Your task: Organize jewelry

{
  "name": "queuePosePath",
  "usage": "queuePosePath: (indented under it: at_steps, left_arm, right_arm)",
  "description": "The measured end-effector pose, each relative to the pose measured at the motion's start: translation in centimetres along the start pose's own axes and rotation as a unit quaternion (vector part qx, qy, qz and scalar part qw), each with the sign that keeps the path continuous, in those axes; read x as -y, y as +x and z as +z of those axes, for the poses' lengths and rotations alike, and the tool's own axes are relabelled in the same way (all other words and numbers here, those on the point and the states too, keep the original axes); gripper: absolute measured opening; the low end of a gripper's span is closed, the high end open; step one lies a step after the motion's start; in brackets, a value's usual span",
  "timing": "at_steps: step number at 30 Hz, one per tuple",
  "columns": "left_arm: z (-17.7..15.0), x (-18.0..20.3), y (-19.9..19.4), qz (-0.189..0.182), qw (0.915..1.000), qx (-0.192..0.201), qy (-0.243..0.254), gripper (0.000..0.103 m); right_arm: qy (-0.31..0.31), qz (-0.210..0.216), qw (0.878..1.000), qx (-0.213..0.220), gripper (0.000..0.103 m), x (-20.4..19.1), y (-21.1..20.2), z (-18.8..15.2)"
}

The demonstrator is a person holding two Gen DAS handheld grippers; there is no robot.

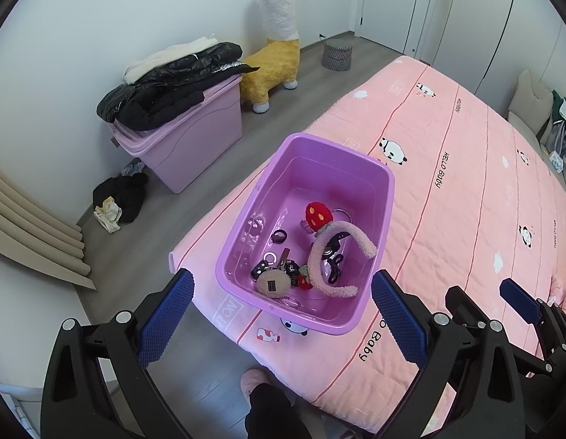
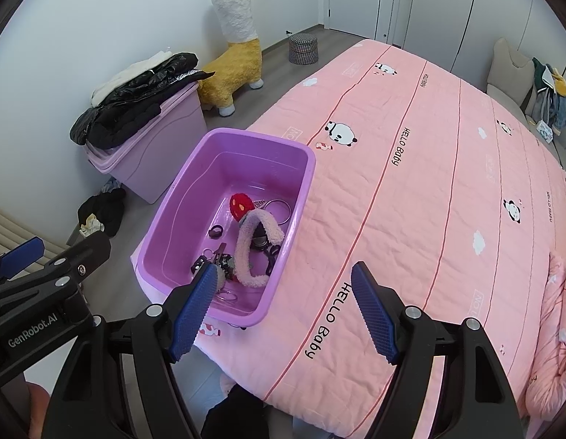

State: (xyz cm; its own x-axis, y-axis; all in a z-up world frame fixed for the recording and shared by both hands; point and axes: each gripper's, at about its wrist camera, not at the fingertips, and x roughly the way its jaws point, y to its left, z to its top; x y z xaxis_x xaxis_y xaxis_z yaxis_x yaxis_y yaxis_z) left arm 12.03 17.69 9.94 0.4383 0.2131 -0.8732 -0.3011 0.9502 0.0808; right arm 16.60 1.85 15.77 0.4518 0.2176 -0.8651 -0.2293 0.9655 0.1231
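The left gripper (image 1: pixel 283 294), jaws wide and empty, hangs straight above the near end of the purple bin (image 1: pixel 378 252) at the bed's corner edge, nearer the fluffy headband (image 1: pixel 332 252) lying lengthwise inside than the equally open, empty right gripper (image 2: pixel 283 285) over bare quilt (image 2: pixel 429 201)

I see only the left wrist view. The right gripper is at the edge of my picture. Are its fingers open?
Observer: Yes, the right gripper is open, with nothing between its fingers.
Operator: Behind the red plush I see only part of a ring. How is it there?
Observer: It is a large silver ring, nearly all in view. It lies beside the red plush, close to the right wall of the purple bin.
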Motion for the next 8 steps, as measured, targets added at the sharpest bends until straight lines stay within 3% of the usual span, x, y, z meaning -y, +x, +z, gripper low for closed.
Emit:
queuePosePath:
  at_steps: [8]
  left_arm:
    - [0.13,-0.23,-0.06,-0.003,1.0000,-0.003,-0.002,0.096]
  right_arm:
    - [0.001,0.003,1.000,0.000,0.072,0.03,-0.06,-0.01]
